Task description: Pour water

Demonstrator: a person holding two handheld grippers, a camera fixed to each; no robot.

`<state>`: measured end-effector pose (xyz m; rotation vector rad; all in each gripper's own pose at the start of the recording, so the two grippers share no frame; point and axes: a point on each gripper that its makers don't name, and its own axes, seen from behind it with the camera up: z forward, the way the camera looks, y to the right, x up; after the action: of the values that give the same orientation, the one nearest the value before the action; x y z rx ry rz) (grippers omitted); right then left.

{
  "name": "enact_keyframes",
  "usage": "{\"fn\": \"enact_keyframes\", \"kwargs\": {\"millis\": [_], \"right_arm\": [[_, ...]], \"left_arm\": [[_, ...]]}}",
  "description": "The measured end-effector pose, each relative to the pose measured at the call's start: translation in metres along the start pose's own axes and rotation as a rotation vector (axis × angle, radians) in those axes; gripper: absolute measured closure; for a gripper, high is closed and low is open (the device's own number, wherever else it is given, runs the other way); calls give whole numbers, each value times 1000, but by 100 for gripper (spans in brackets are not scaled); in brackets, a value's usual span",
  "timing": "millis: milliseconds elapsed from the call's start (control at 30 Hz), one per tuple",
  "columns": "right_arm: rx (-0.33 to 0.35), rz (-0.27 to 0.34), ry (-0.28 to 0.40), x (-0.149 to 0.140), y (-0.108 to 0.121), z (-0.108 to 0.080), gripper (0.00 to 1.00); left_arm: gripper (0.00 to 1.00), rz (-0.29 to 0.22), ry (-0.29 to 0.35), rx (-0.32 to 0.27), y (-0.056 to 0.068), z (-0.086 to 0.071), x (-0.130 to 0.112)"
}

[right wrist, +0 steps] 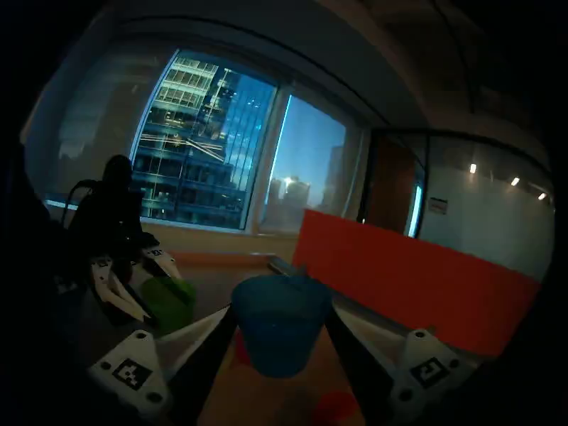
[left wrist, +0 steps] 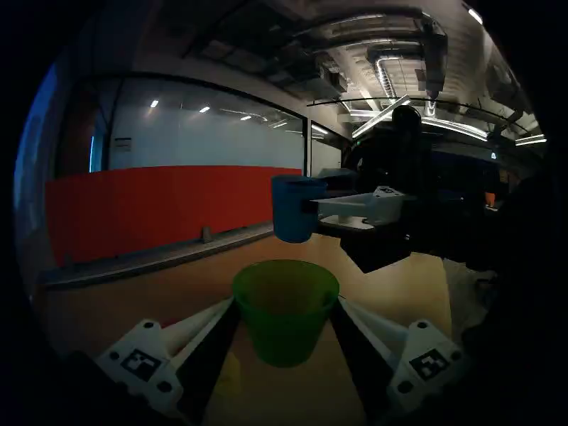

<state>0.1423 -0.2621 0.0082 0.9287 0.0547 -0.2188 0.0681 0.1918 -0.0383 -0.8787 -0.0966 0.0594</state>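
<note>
Between the fingers of the left claw point(left wrist: 285, 307), a green cup point(left wrist: 285, 330) was held upright, pressed from both sides. Ahead of that claw and higher, a blue cup point(left wrist: 294, 209) was gripped upright by both fingers of the right claw point(right wrist: 281, 312), over a table point(left wrist: 177, 291). Water in either cup could not be made out.

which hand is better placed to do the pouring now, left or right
Likely right. The right gripper holds the blue cup upright, above and beyond the rim of the green cup in the left gripper view. The left gripper holds the green cup upright, mouth open to receive.
</note>
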Motion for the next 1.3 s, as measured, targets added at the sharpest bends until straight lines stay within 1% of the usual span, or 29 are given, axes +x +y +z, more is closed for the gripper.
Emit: {"fn": "enact_keyframes", "kwargs": {"millis": [300, 700, 900, 1000, 1300], "right_arm": [[12, -66, 11, 18, -1, -3, 11], [5, -185, 22, 37, 1, -11, 11], [2, -256, 21, 43, 0, -13, 11], [2, -280, 23, 48, 0, -13, 11], [-9, -369, 22, 58, 4, -9, 11]], "left_arm": [[15, 11, -4, -24, 14, 6, -1], [15, 17, -4, -52, 28, 15, 2], [16, 22, -4, -68, 37, 17, 2], [15, 24, -6, -73, 39, 18, 1], [15, 19, 2, -77, 41, 19, 1]]}}
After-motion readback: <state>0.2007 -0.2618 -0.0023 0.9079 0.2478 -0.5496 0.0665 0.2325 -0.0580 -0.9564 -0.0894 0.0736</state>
